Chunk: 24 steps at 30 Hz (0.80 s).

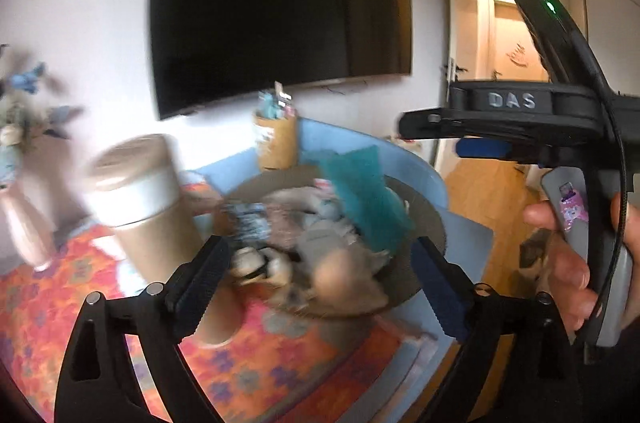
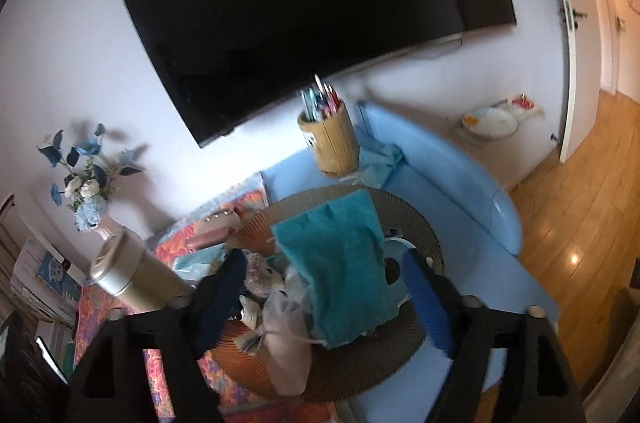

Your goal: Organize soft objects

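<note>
Hovering w/ both grippers, left point(image 1: 320, 279) and right point(image 2: 324, 307), jaws apart & empty, we see soft toys point(image 2: 280, 315) and teal cloth point(image 2: 340, 263) piled in woven basket point(image 2: 420, 235), tall canister point(image 2: 136, 275) crowding left, pen holder point(image 2: 332, 139) behind.

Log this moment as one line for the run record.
left gripper: open, empty | right gripper: open, empty | teal cloth: draped over soft toys in round basket

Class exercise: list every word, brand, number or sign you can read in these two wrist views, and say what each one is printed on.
"DAS": raised letters on the black body of the right claw, seen from the left wrist.
Sticker on the grey handle: a picture, no readable text.
Label on the pen holder: too blurred to read.
Nothing else is legible.
</note>
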Motion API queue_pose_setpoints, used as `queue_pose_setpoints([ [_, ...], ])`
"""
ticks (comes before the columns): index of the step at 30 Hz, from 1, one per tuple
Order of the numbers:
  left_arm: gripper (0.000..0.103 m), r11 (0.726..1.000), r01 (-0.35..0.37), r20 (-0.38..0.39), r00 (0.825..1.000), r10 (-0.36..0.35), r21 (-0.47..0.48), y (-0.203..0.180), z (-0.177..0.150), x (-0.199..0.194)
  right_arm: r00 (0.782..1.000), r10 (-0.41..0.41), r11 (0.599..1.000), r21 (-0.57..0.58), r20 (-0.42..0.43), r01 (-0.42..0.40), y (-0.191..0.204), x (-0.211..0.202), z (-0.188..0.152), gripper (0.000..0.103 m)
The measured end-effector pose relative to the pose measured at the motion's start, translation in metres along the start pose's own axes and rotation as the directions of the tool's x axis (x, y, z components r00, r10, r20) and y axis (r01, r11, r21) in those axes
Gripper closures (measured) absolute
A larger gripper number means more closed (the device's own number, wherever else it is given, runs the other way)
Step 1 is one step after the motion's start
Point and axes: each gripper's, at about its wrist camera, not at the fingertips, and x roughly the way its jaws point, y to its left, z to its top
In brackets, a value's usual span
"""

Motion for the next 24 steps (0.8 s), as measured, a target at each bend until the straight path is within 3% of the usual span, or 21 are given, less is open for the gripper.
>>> queue_pose_setpoints([
  [4, 0.01, 0.998, -0.054, 0.035, 0.998, 0.056, -0.044, 0.035, -0.012, -0.045, 0.998, 0.055, 0.998, -0.033, 0.027, -0.054, 0.028, -0.02, -0.015, 0.019],
  [6, 0.0, 0.99, -0.126, 0.044, 0.991, 0.129, -0.062, 0.058, -0.017, -0.067, 0.992, 0.122, 0.991, -0.057, 0.041, -0.12, 0.05, -0.027, -0.027, 0.019],
  [9, 0.0, 0.964, -0.244, 0.036, 0.968, 0.249, -0.104, 0.099, -0.027, -0.097, 0.974, 0.221, 0.968, -0.131, 0.038, -0.215, 0.097, -0.029, -0.05, 0.018],
  [12, 0.0, 0.904, -0.4, 0.004, 0.914, 0.405, -0.153, 0.147, -0.038, -0.121, 0.955, 0.297, 0.927, -0.241, 0.008, -0.286, 0.156, -0.024, -0.074, 0.018],
  [13, 0.0, 0.875, -0.455, -0.008, 0.888, 0.46, -0.163, 0.162, -0.042, -0.128, 0.951, 0.309, 0.915, -0.271, -0.002, -0.298, 0.173, -0.021, -0.08, 0.018],
  [14, 0.0, 0.835, -0.523, -0.029, 0.85, 0.526, -0.171, 0.182, -0.047, -0.137, 0.947, 0.32, 0.901, -0.303, -0.016, -0.31, 0.192, -0.017, -0.088, 0.018],
  [15, 0.0, 0.814, -0.553, -0.038, 0.83, 0.556, -0.175, 0.191, -0.05, -0.144, 0.943, 0.331, 0.883, -0.34, -0.037, -0.324, 0.214, -0.01, -0.096, 0.018],
  [17, 0.0, 0.753, -0.628, -0.057, 0.774, 0.631, -0.195, 0.221, -0.059, -0.159, 0.939, 0.338, 0.856, -0.396, -0.062, -0.334, 0.246, 0.002, -0.108, 0.018],
  [19, 0.0, 0.717, -0.66, -0.081, 0.746, 0.661, -0.222, 0.246, -0.067, -0.167, 0.935, 0.342, 0.834, -0.428, -0.097, -0.35, 0.277, 0.018, -0.12, 0.015],
  [21, 0.0, 0.7, -0.667, -0.125, 0.74, 0.661, -0.255, 0.268, -0.077, -0.168, 0.926, 0.35, 0.822, -0.427, -0.142, -0.376, 0.305, 0.041, -0.129, 0.008],
  [24, 0.0, 0.676, -0.683, -0.215, 0.73, 0.649, -0.277, 0.294, -0.099, -0.152, 0.931, 0.322, 0.819, -0.444, -0.171, -0.364, 0.335, 0.08, -0.146, 0.006],
])
